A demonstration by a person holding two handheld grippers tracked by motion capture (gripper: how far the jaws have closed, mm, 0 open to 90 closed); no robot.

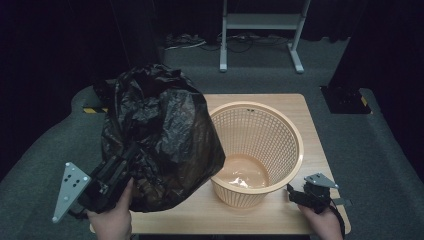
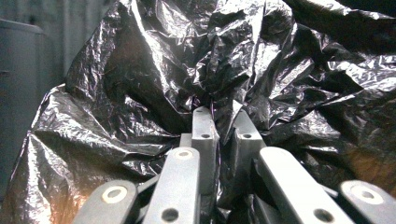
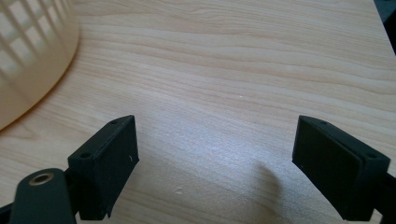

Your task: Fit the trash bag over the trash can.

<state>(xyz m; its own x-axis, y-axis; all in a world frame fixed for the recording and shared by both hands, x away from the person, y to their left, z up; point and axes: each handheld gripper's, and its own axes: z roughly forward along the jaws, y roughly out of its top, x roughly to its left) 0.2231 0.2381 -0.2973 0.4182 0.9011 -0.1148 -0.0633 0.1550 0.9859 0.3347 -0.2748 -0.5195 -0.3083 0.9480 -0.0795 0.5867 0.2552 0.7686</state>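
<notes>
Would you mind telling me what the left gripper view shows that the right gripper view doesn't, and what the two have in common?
Left gripper view alone: the crumpled black plastic bag, with a fold of it pinched between the left gripper's nearly closed jaws. Right gripper view alone: the bare wooden table, the curved wall of the beige basket at its left edge, and the right gripper with jaws wide apart and nothing between them. Shared: each looks along its own pair of jaws rising from the bottom.

A pale rectangular wooden table carries a round peach plastic lattice basket, near its three o'clock side.
</notes>
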